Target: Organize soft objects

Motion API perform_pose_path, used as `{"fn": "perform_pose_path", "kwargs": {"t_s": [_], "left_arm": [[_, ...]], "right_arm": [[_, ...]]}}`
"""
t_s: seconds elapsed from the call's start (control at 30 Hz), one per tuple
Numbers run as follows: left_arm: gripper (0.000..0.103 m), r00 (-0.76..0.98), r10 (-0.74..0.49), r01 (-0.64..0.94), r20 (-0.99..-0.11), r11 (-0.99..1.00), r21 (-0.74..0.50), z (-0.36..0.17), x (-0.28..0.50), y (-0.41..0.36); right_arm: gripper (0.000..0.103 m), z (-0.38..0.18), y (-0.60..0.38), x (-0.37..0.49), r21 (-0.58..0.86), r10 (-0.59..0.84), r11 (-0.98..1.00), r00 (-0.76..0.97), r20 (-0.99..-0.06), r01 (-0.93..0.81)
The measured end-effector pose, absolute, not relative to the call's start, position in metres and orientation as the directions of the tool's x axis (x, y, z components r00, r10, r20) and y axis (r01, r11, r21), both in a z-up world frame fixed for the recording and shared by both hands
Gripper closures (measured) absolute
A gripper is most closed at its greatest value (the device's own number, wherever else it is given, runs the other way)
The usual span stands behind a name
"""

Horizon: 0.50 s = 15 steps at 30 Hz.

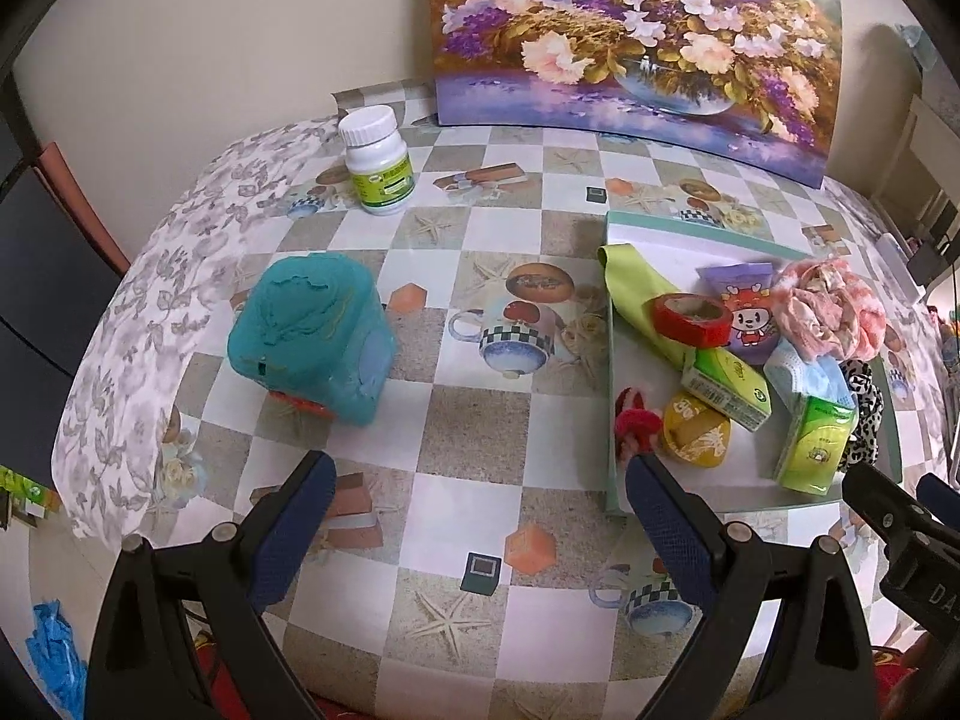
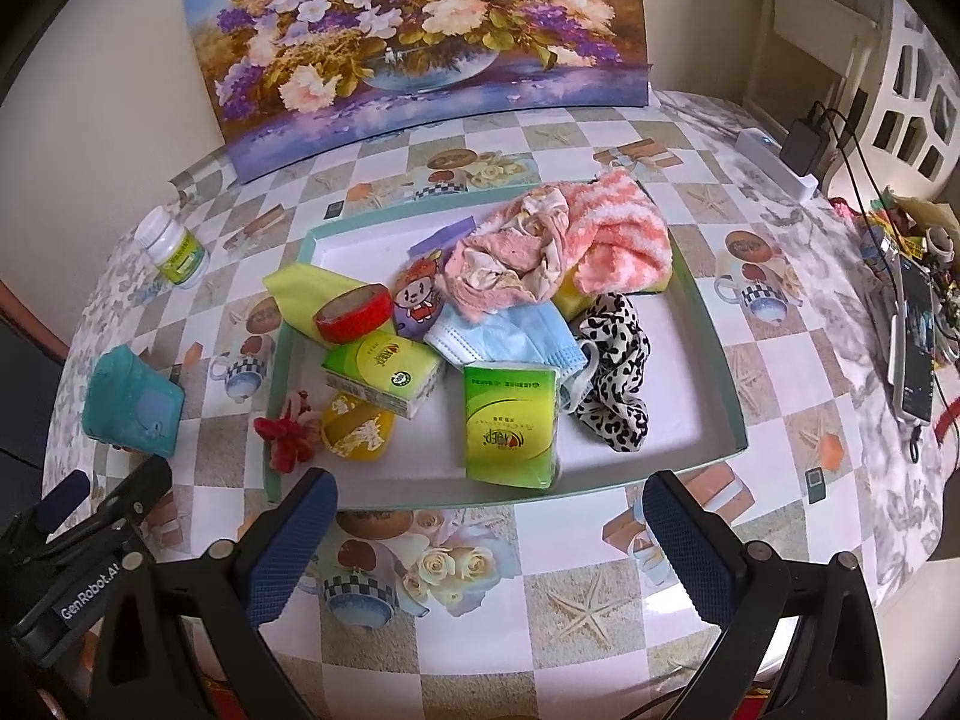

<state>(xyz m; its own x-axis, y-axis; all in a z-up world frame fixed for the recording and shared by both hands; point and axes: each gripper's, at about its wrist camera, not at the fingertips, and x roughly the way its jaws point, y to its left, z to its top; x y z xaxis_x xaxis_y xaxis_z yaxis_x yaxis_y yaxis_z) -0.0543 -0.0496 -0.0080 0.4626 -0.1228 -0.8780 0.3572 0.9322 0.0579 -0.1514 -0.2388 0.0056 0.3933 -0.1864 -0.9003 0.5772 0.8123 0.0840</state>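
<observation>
Both tongs hang low at the near edge of the surface (image 2: 780, 360), each spread wide with nothing between its pads: the left tongs (image 1: 480, 516) over bare checked cloth, the right tongs (image 2: 489, 522) just short of the tray (image 2: 720, 354). Nearly all the soft things lie heaped in that tray: a green tissue pack (image 2: 510, 423) nearest, its long axis running near to far with the printed face up; a second tissue pack (image 2: 381, 375) lying crosswise to it; a red hair tie (image 2: 288, 426) draped over the tray's left rim; a spotted scrunchie (image 2: 615, 372); a blue face mask (image 2: 510, 339); and at the back a pink fluffy cloth (image 2: 564, 246). Whether the heap awaits sorting or is the sorted result cannot be judged. Any grip on the near pack would go best across its short sides. A teal box (image 1: 315, 336) stands apart at left.
</observation>
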Motion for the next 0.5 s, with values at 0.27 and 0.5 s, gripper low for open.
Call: {"fn": "perform_pose_path", "kwargs": {"t_s": [0.27, 0.5], "left_arm": [[0.006, 0.439, -0.094, 0.338, -0.894, 0.939, 0.066, -0.0115, -0.0526, -0.0453], [0.006, 0.426, -0.076, 0.319, -0.902, 0.945, 0.071, -0.0134, -0.0513, -0.041]], "right_arm": [[0.0, 0.0091, -0.2356, -0.1489, 0.072, -0.195, 0.821, 0.397, -0.897, 0.566], [0.0, 0.0097, -0.2333, -0.1477, 0.055, -0.206, 0.826, 0.392, -0.897, 0.561]]}}
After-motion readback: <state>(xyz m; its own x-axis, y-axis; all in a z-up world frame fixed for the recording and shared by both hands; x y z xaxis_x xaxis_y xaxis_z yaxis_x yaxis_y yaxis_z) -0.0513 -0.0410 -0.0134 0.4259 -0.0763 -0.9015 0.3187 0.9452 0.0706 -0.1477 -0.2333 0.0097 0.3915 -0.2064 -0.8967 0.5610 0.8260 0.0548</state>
